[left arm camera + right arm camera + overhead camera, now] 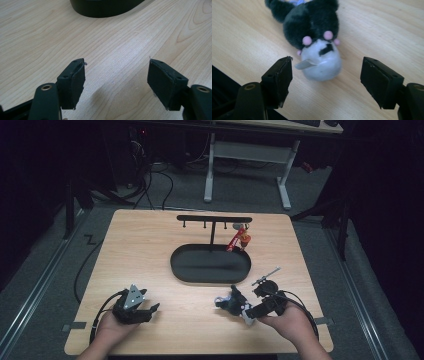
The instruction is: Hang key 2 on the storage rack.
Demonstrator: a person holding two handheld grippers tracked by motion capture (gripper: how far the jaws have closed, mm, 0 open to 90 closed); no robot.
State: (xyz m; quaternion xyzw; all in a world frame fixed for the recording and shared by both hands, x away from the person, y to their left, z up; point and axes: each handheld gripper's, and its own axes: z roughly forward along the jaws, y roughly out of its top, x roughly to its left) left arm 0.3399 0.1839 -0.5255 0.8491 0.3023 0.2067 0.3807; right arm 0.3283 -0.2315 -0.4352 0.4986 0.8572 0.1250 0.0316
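Lying on the wooden table (150, 250) near its front edge, a black-and-white plush toy (314, 37) sits just ahead of the right gripper (327, 75), jaws wide and empty; light, soft and squashy, it looks best pinched across its dark furry body. The left gripper (116, 80) rests open, apart.

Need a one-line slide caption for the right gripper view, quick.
Right gripper open above a black-and-white plush toy lying on the wooden table.
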